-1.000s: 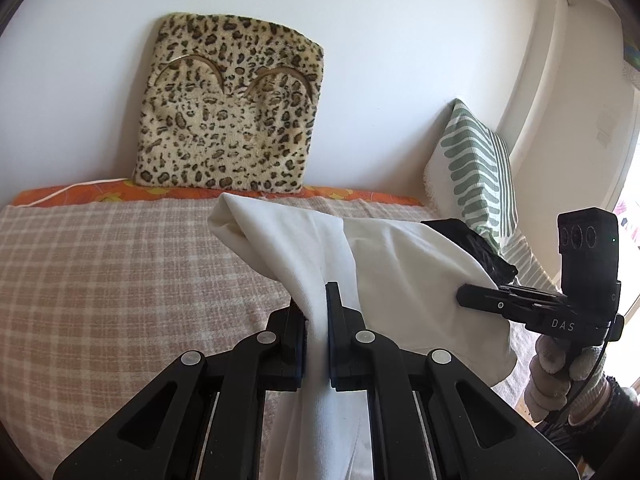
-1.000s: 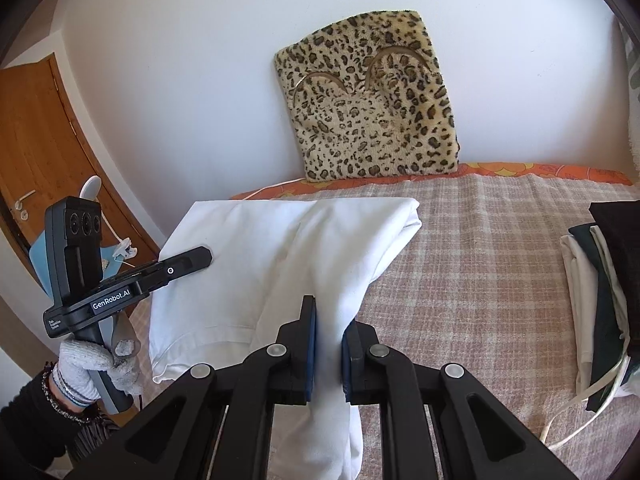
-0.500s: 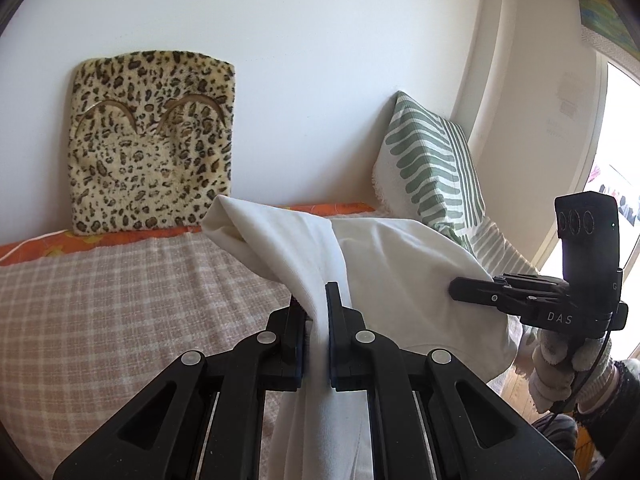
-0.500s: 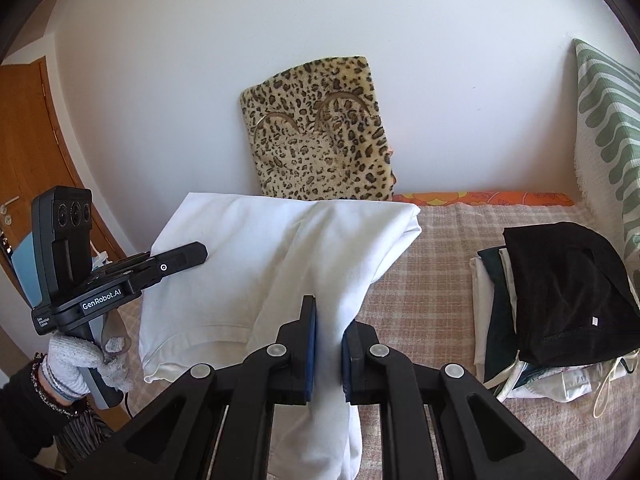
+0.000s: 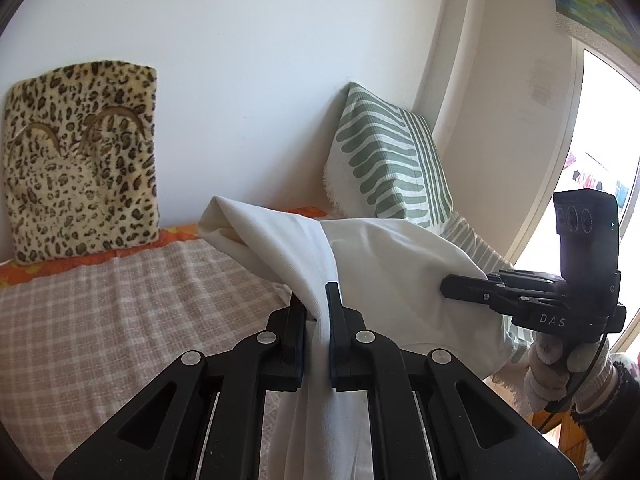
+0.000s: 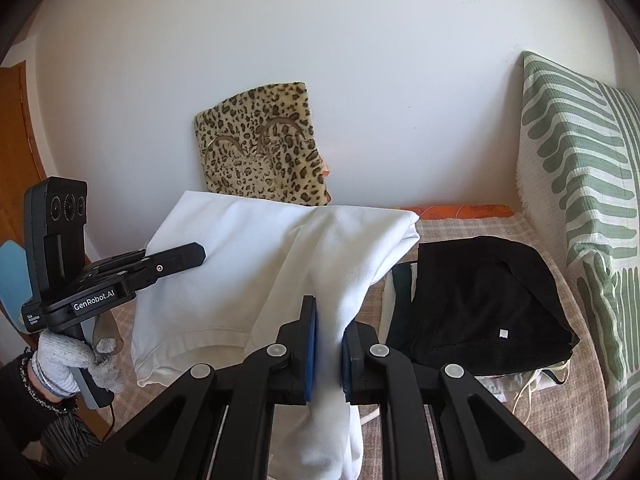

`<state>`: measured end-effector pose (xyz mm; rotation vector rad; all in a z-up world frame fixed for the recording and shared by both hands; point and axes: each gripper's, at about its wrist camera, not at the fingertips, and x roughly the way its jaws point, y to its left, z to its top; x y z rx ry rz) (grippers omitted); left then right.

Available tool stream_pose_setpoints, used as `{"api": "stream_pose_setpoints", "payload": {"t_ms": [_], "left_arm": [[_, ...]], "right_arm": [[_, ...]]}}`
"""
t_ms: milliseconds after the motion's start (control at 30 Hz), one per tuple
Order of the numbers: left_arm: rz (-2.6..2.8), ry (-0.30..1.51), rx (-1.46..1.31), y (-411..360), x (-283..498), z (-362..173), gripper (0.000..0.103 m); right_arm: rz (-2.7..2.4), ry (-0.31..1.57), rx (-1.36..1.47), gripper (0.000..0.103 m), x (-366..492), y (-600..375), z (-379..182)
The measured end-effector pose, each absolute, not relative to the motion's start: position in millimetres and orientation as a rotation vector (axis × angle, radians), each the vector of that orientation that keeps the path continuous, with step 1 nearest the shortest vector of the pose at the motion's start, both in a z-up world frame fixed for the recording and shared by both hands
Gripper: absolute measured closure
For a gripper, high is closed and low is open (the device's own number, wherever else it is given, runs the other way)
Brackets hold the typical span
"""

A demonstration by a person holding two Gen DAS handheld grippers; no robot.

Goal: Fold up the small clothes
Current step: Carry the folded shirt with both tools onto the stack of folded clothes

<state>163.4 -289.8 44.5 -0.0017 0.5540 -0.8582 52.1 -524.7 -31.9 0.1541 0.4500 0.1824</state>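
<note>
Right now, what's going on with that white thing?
A person holds a gripper in each hand, and both are shut on one folded white garment, which hangs above the checked bed cover. The left gripper and the right gripper each pinch a bunched fold. A pile of folded clothes with a black garment on top sits beside the striped cushion.

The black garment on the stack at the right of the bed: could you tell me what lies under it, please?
Under the black garment, edges of dark green and white folded clothes and a white cord show. How many pieces lie there is hidden.
</note>
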Motion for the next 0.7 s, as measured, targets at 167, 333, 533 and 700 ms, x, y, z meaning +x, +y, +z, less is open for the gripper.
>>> {"api": "stream_pose_setpoints", "payload": {"t_ms": [167,333,533,700], "left_arm": [[-0.893,0.56,0.003,-324.0,169.5,43.0,0.096],[-0.921,0.56,0.005,-353.7,173.5,42.7,0.096],[-0.937,0.557,0.029,-388.2,176.8,41.6,0.096],[-0.94,0.557,0.022,-416.4,185.8,40.3,0.096]], "right_arm": [[0.136,0.454,0.161,0.095,54.7,-553.7,-31.9],[0.089,0.453,0.154,0.095,55.9,-581.2,-31.3],[0.042,0.446,0.144,0.095,60.1,-612.6,-25.1],[0.016,0.436,0.137,0.095,69.4,-635.8,-18.0]]}}
